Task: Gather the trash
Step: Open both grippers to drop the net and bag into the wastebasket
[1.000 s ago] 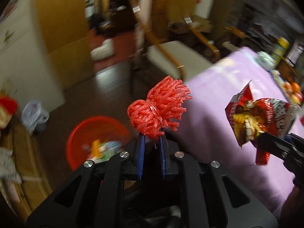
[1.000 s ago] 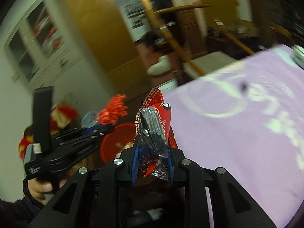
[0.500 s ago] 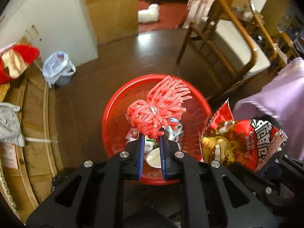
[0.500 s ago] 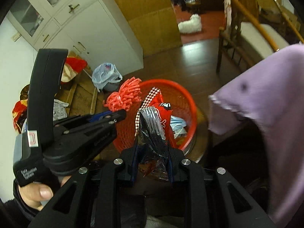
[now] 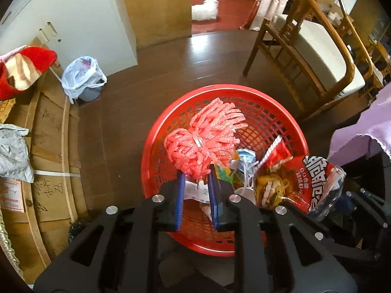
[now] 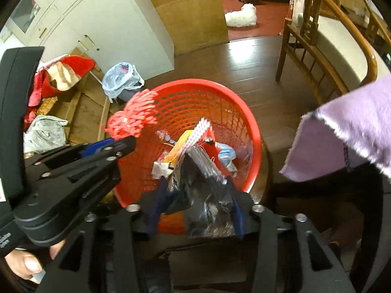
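Tools over red basket (image 5: 281, 124), both just been opening, L (image 5: 195, 183) round foam net (image 5: 202, 139), R (image 6: 195, 193) round snack bag (image 6: 202, 171).

Red basket (image 5: 266, 112); coral foam net (image 5: 202, 141).

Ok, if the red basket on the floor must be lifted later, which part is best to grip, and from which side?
Probably the red basket's top rim, on the far side. The wall is open mesh under a solid lip, so fingers can close over it from above. The far rim is bare; the near rim sits under the left gripper, the foam net and the snack bag.
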The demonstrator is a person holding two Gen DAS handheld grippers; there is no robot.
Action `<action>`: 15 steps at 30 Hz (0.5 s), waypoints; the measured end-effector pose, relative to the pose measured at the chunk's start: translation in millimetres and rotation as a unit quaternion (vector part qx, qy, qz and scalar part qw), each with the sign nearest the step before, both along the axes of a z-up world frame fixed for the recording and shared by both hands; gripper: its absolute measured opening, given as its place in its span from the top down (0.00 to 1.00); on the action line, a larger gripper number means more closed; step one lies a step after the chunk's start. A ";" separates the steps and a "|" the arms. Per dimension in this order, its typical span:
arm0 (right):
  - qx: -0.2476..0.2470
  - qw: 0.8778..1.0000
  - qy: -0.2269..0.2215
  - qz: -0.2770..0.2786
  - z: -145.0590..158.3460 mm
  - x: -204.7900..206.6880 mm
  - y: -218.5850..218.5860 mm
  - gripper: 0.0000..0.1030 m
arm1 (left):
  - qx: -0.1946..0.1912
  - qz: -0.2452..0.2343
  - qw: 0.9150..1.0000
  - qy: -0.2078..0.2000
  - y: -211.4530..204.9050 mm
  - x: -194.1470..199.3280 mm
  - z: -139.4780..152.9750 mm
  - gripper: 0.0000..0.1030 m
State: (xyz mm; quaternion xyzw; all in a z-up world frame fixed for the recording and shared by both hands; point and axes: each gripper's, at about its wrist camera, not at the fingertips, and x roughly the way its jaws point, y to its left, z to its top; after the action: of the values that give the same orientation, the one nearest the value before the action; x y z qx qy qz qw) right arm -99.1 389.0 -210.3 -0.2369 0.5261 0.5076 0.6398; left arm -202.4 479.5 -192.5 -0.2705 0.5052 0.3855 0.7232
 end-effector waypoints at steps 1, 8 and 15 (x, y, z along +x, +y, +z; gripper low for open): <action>0.001 1.000 -0.004 -0.001 1.3 -0.1 -0.6 0.49 | 0.000 0.003 1.000 0.002 0.5 0.0 0.0 0.72; 0.018 1.000 -0.018 -0.004 13.7 6.6 -8.1 0.43 | 0.016 0.008 1.000 -0.001 -2.3 -3.4 10.3 0.47; 0.057 0.998 0.026 0.009 17.4 9.9 -7.1 0.30 | 0.026 0.044 0.999 -0.011 4.7 -15.0 23.8 0.43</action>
State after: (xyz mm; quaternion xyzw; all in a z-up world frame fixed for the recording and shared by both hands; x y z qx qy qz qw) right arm -89.3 381.9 -192.9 -0.1910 0.5108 0.5485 0.6338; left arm -217.4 484.2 -168.7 -0.2778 0.4746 0.4273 0.7177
